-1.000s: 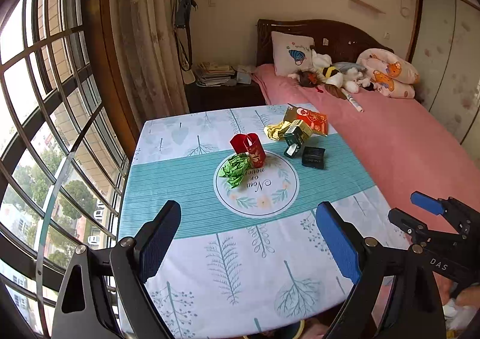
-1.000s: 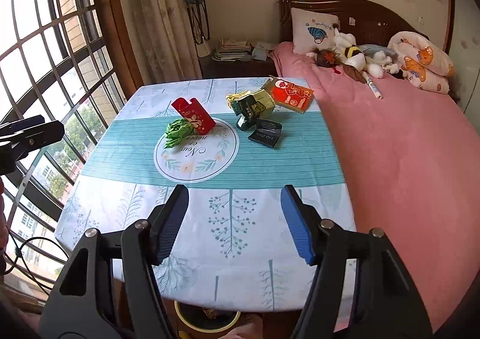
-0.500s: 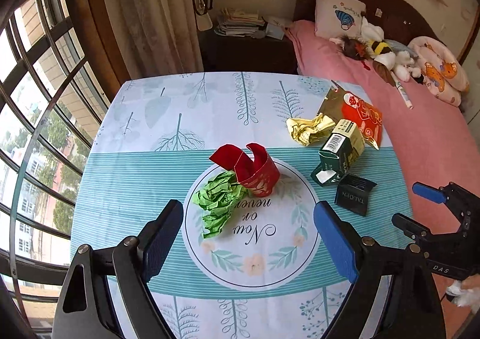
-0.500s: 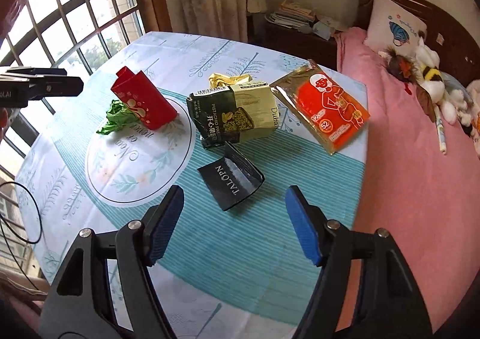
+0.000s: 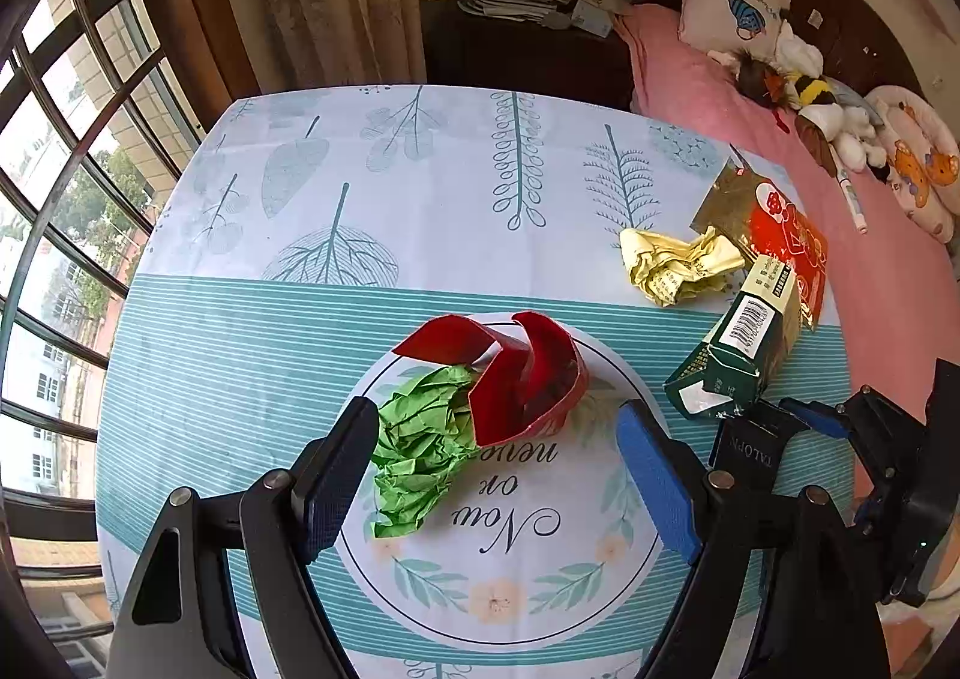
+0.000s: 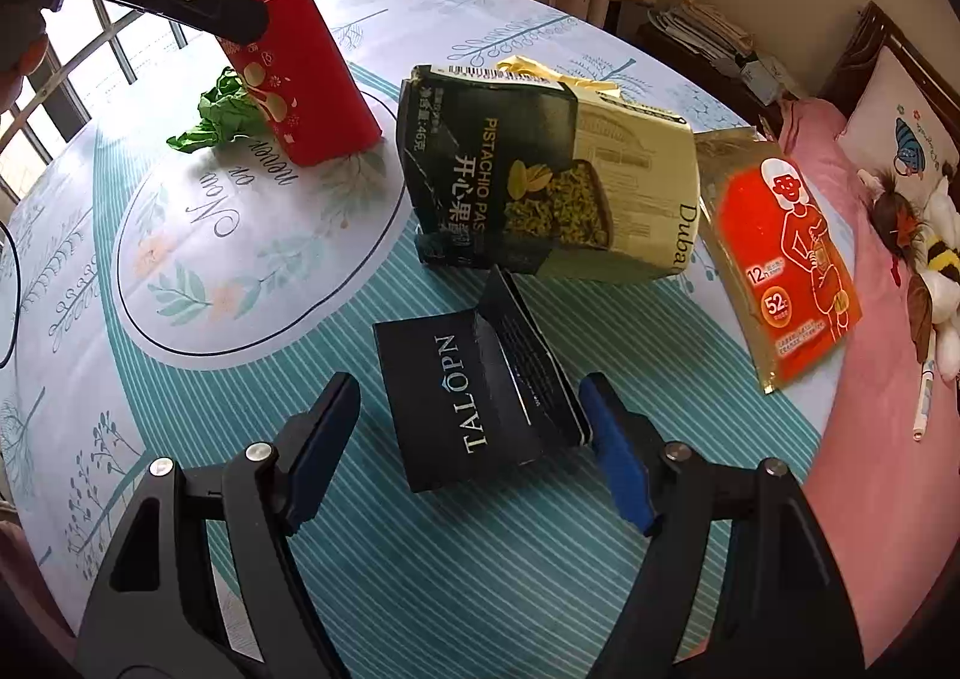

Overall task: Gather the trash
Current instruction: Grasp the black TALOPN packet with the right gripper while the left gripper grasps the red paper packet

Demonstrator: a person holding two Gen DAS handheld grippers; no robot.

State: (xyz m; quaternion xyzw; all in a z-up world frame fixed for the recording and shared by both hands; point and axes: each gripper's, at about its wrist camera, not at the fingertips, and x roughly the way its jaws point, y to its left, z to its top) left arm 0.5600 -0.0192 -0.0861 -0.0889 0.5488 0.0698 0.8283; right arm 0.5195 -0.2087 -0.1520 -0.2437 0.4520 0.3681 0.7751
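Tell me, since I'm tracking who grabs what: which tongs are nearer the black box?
Right. The right tongs are open with the black box between their tips. The left tongs sit over at the green paper and red carton.

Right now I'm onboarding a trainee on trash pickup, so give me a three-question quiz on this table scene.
1. True or false: the right gripper is shut on the black TALOPN box.
2. Multiple choice: what lies between the left gripper's open fingers? A) the yellow crumpled wrapper B) the green crumpled paper and red carton C) the pistachio box
3. Fill in: the orange and gold packet lies at the table edge nearest the ____.

Key
1. False: the jaws are open and straddle the box.
2. B
3. Bed
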